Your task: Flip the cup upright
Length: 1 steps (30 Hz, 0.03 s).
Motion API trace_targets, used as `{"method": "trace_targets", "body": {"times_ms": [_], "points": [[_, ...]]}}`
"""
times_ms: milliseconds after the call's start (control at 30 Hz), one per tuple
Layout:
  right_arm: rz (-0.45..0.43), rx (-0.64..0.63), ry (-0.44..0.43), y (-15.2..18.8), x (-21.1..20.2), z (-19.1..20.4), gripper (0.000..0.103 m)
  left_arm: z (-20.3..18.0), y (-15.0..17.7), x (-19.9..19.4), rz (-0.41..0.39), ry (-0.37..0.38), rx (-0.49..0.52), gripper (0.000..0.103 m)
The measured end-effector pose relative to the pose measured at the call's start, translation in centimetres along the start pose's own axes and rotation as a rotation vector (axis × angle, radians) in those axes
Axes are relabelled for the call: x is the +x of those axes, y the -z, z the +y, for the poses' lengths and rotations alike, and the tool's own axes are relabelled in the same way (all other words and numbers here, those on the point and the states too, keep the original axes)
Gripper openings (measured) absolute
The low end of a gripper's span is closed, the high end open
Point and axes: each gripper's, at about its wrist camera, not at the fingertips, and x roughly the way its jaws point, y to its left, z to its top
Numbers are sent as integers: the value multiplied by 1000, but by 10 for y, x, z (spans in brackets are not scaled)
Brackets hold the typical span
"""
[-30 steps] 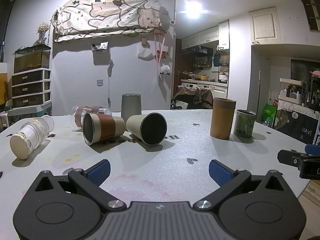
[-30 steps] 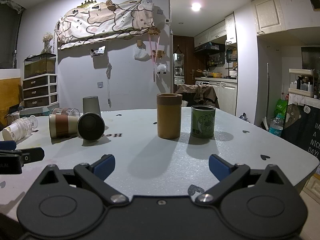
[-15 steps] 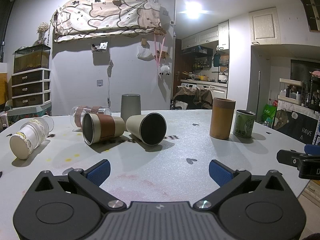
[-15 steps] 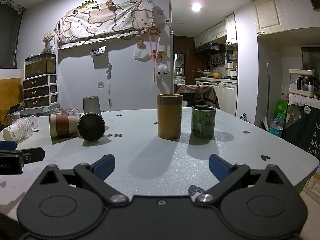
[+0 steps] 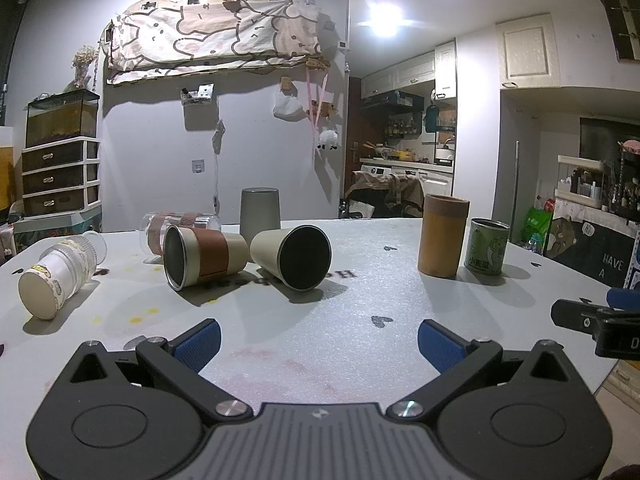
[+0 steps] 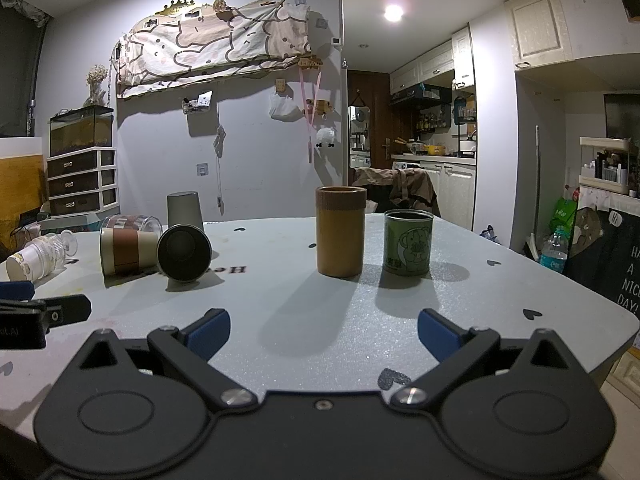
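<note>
Several cups lie on their sides on the white table (image 5: 360,320): a beige cup (image 5: 292,256) with its dark mouth toward me, a cup with a brown sleeve (image 5: 204,256), a clear glass cup (image 5: 176,226) behind them, and a white paper cup (image 5: 56,280) at the left. A grey cup (image 5: 259,214) stands upside down at the back. My left gripper (image 5: 318,344) is open and empty, short of the beige cup. My right gripper (image 6: 323,332) is open and empty, facing an upright bamboo cup (image 6: 341,230) and a green tin (image 6: 408,242).
The right gripper's finger shows at the right edge of the left wrist view (image 5: 592,320). The left gripper's finger shows at the left edge of the right wrist view (image 6: 44,312). The table's right edge (image 6: 600,320) drops to the floor. A drawer unit (image 5: 60,176) stands against the far wall.
</note>
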Motion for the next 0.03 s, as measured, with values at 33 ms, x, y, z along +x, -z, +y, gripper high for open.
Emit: {"method": "trace_targets", "body": {"times_ms": [33], "points": [[-1, -1, 0, 0, 0, 0, 101, 0, 0, 0, 0, -2, 1, 103]]}}
